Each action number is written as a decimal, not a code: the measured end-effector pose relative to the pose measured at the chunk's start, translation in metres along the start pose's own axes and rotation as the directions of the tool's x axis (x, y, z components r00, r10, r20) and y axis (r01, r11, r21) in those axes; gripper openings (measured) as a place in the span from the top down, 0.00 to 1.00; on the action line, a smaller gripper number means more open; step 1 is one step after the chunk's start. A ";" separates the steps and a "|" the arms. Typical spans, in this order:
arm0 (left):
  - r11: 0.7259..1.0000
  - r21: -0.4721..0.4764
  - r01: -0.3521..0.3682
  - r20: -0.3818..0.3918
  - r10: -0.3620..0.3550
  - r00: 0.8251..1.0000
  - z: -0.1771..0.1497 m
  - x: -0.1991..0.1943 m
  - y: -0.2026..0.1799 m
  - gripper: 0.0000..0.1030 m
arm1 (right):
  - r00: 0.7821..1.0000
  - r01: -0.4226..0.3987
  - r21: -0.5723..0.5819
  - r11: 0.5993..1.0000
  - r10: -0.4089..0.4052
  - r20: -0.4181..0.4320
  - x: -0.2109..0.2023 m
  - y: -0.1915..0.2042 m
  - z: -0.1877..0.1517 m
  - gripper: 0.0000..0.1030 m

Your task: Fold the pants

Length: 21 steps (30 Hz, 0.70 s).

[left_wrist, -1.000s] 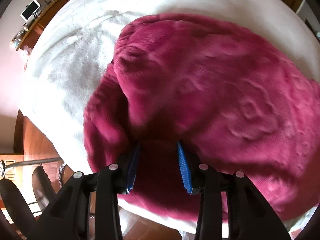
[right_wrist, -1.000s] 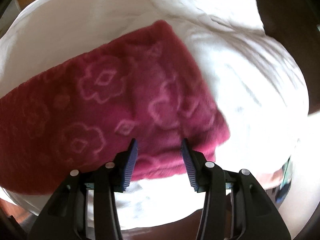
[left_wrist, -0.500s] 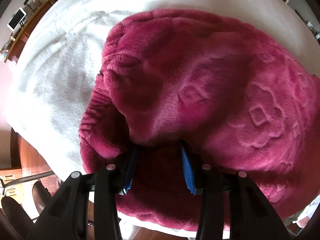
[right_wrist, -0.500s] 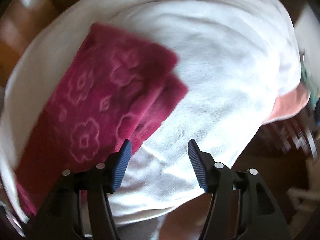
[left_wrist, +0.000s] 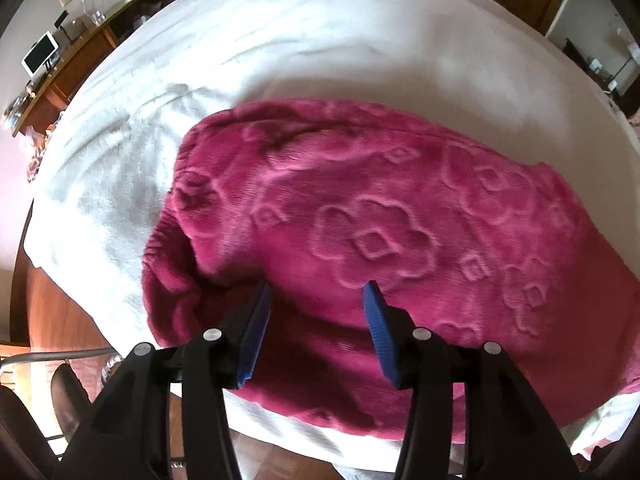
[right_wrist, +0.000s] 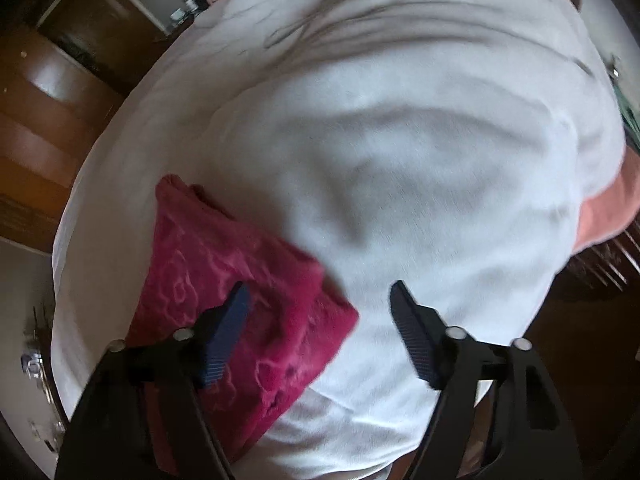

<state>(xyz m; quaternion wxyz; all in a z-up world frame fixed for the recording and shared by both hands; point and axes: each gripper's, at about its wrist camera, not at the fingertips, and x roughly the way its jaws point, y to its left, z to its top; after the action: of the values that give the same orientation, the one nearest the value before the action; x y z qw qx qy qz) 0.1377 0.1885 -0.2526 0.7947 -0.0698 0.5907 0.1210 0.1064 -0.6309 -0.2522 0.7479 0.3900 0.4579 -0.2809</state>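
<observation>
White bedding (left_wrist: 280, 52) covered a bed and filled most of both wrist views; wood floor showed at the near edges.

Left view: the left gripper (left_wrist: 316, 294) hung just over the near side of the magenta fleece pants (left_wrist: 400, 220). Its jaws had just been opening, and the blue pads (left_wrist: 376, 320) stood apart, pressing on nothing. The pants lay folded on the bedding, gathered waistband to the left, embossed flowers on top. Their right end was cut off by the frame edge. Beyond, a wooden sideboard (left_wrist: 72, 60) held small items too tiny to identify.

Right view, blurred: the right gripper (right_wrist: 320, 292) was spread wide and empty, jaws just opened. One corner of the pants (right_wrist: 224, 264) lay under the left-hand finger; the rest was hidden by the gripper body. A pink cloth (right_wrist: 600, 216) showed at the bedding's right edge, only partly visible.
</observation>
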 end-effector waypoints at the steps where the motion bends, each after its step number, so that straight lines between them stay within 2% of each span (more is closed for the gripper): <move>1: 1.000 0.005 -0.001 -0.003 0.001 1.000 -0.002 0.000 -0.005 0.53 | 1.000 -0.001 -0.008 1.000 0.001 -0.012 0.003 0.001 0.003 0.45; 2: 1.000 0.011 0.000 -0.009 0.000 1.000 -0.005 0.001 -0.011 0.53 | 1.000 -0.001 -0.014 1.000 0.001 -0.022 0.006 0.002 0.007 0.51; 3: 1.000 0.017 -0.002 -0.015 0.002 1.000 -0.002 0.002 -0.028 0.53 | 0.999 -0.004 -0.024 1.000 0.003 -0.036 0.009 0.002 0.009 0.54; 5: 0.999 0.031 -0.010 -0.034 0.011 0.999 -0.007 0.005 -0.048 0.53 | 0.999 -0.006 -0.047 0.999 0.003 -0.049 0.015 0.007 0.010 0.77; 7: 0.999 0.049 -0.021 -0.065 0.024 0.998 -0.015 0.016 -0.056 0.53 | 0.999 0.010 -0.074 0.997 -0.013 -0.038 0.013 0.014 0.010 0.86; 10: 0.995 0.072 -0.069 -0.105 0.076 0.992 -0.025 0.032 -0.063 0.53 | 1.000 -0.004 -0.097 0.995 0.002 -0.029 -0.002 0.021 0.011 0.89; 12: 0.994 0.063 -0.087 -0.126 0.095 0.987 -0.029 0.040 -0.061 0.51 | 1.000 0.006 -0.131 0.991 -0.009 -0.028 -0.022 0.018 0.016 0.90; 15: 0.994 0.064 -0.090 -0.133 0.097 0.986 -0.031 0.045 -0.058 0.49 | 0.999 0.033 -0.129 0.991 -0.038 -0.037 -0.032 0.018 0.009 0.90; 18: 0.991 0.094 -0.099 -0.128 0.111 0.986 -0.029 0.044 -0.062 0.49 | 0.994 0.069 -0.101 0.993 -0.076 -0.072 -0.022 0.007 0.002 0.90; 21: 0.989 0.110 -0.101 -0.132 0.115 0.985 -0.027 0.045 -0.071 0.48 | 0.997 0.052 -0.108 0.993 -0.059 -0.057 0.002 -0.001 -0.003 0.87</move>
<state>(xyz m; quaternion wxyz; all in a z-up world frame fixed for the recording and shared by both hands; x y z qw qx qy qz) 0.1448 0.1180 -0.3060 0.7466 -0.0049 0.6528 0.1282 0.1051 -0.6294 -0.2547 0.7455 0.3449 0.5050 -0.2650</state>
